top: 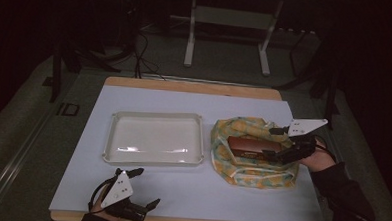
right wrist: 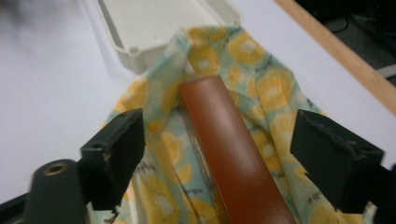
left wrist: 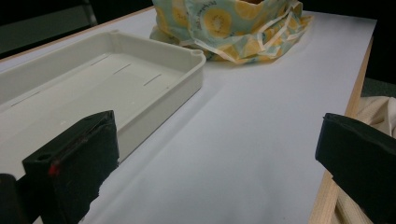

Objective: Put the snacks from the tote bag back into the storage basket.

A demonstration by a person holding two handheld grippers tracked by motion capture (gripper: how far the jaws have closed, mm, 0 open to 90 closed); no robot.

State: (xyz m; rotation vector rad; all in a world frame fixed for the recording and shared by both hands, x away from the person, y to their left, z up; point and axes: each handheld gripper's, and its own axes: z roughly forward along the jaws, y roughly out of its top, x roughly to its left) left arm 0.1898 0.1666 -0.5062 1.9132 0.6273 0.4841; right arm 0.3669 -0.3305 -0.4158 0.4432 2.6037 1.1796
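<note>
A: We see the brown box (right wrist: pixel 233 154) lying in the lemon-print bag (top: pixel 254 158), beside the tray (top: pixel 155 139).

B: Our right gripper (right wrist: pixel 219 163) straddles it, jaws parted, gripping nothing; we judge it rigid and smooth, best pinched across its long sides. Left gripper (left wrist: pixel 210 163) rests open

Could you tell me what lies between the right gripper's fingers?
The brown box lies between the fingers in the right gripper view, untouched, inside the lemon-print bag.
</note>
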